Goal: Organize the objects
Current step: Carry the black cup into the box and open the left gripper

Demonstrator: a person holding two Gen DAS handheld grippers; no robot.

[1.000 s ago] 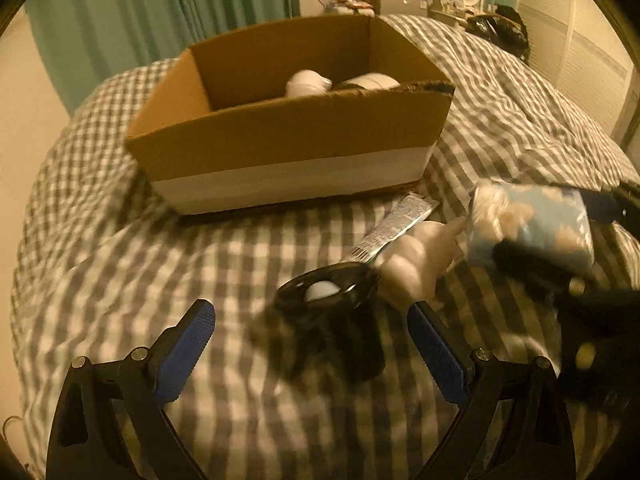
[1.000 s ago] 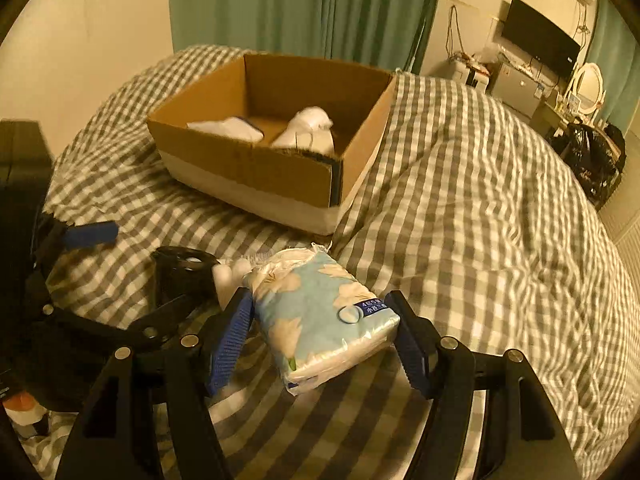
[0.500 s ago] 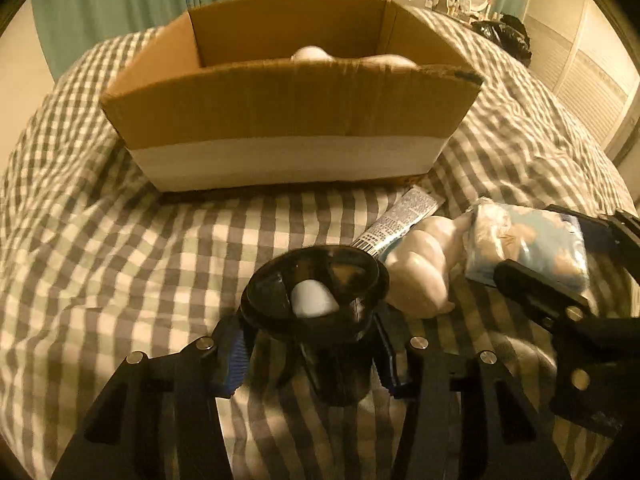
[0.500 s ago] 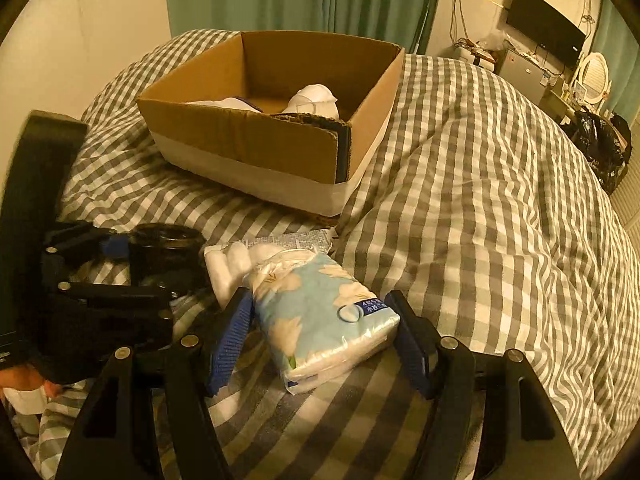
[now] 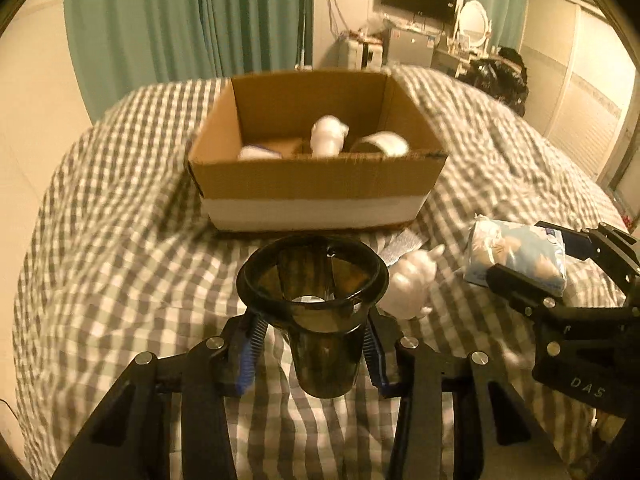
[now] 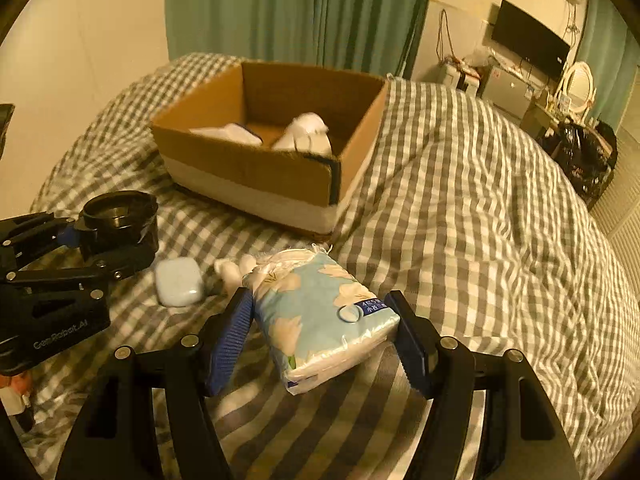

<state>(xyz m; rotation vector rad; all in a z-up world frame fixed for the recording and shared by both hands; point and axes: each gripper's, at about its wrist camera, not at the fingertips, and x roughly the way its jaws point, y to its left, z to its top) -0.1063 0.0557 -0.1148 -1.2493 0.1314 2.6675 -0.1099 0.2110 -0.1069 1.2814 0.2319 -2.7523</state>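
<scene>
My left gripper (image 5: 313,354) is shut on a dark translucent cup (image 5: 316,304) and holds it above the checked bedspread, in front of an open cardboard box (image 5: 316,184). The cup also shows in the right wrist view (image 6: 120,220). My right gripper (image 6: 325,336) is shut on a blue floral tissue pack (image 6: 320,316), to the right of the cup; the pack also shows in the left wrist view (image 5: 516,252). The box (image 6: 256,172) holds several white items (image 5: 328,138).
On the bedspread lie a white ridged object (image 5: 412,284), a silver tube (image 5: 400,246) by the box, and a pale blue case (image 6: 178,282) below the cup. A TV, fridge and mirror stand at the back right. Green curtains (image 5: 192,20) hang behind the bed.
My left gripper closed on the dark cup and lifted it off the bedspread. The pale blue case that was under it now lies uncovered. The right gripper kept hold of the tissue pack.
</scene>
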